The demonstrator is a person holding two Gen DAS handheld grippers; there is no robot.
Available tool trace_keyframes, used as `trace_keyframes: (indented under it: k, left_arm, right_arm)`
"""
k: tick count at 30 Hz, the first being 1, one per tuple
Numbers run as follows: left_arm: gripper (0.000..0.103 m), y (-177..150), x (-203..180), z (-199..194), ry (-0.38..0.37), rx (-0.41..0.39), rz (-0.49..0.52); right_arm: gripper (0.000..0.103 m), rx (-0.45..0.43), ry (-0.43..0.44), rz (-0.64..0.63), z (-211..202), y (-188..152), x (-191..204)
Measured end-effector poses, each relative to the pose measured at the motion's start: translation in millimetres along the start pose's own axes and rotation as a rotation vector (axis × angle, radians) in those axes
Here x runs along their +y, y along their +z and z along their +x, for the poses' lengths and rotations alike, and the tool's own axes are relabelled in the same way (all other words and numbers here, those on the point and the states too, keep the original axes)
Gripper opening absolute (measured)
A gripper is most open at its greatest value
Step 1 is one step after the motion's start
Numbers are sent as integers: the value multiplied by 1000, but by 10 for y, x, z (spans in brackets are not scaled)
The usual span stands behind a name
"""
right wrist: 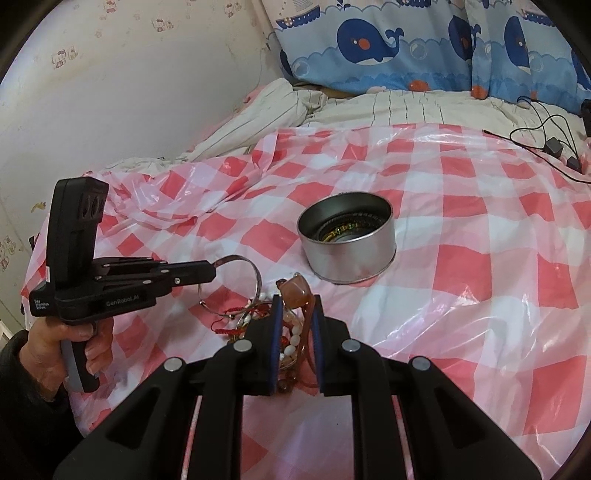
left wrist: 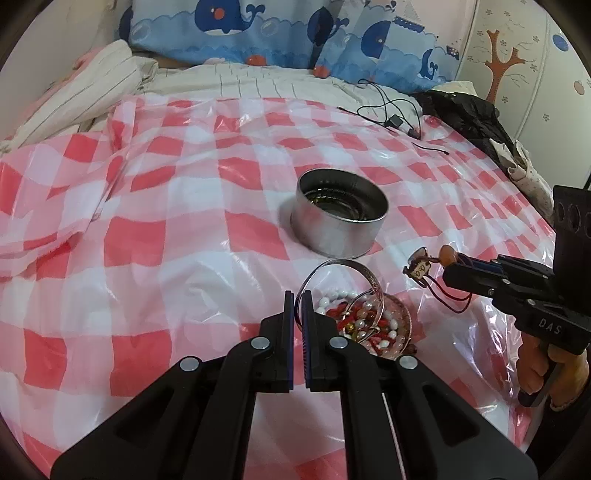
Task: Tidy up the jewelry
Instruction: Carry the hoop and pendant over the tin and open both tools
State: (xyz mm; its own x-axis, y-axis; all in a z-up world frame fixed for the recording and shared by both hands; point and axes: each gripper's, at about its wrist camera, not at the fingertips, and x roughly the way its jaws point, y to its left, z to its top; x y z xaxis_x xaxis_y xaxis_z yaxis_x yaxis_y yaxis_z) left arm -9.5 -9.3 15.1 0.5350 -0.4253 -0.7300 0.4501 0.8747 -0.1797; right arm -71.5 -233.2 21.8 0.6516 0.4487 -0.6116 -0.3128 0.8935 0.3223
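A round metal tin [left wrist: 341, 216] stands open on the checked cloth, with a beaded bracelet in its bottom [right wrist: 341, 230]. My left gripper [left wrist: 298, 295] is shut on a silver bangle [left wrist: 354, 271], held above a small glass dish [left wrist: 400, 332] of pearl and red bead jewelry. The bangle also shows in the right wrist view [right wrist: 255, 273]. My right gripper [right wrist: 295, 301] is shut on an amber stone pendant [right wrist: 295, 290] with a red cord; it shows in the left wrist view [left wrist: 447, 254] with a small tag [left wrist: 419, 271] hanging.
A red-and-white checked plastic cloth [left wrist: 184, 229] covers the bed. Whale-print pillows [left wrist: 258, 29] lie at the back. Black cables and a charger [left wrist: 395, 120] lie at the far right, beside dark clothing [left wrist: 476, 114]. A wall [right wrist: 129, 92] stands on the left.
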Motion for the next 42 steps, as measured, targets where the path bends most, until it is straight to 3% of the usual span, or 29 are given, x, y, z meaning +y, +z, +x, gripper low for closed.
trace_keyframes:
  k: [9,23,30,33,40,42]
  left_arm:
    - [3,268,-149,1,-58,-58,1]
    - [3,804,-312,388,-43,-89,28]
    - [5,921,-360,767,-24,-38,72]
    - [13,925,-375,863,11,-14,108]
    - [27,802,-208,547,75,-35,107]
    - [29,701,-177,452,83,-28,107]
  right_arm:
    - [16,-93,-25,21,-147,101,-48]
    - [16,-167,-66,30,-177,479,-217]
    - [16,-141,-98,-20,103,663,-296]
    - [16,-127,-105,-36,249,738,-330]
    - [16,-61,-97,-90,644,750,-253]
    - [23,-13,-111,-109,783,726,-228]
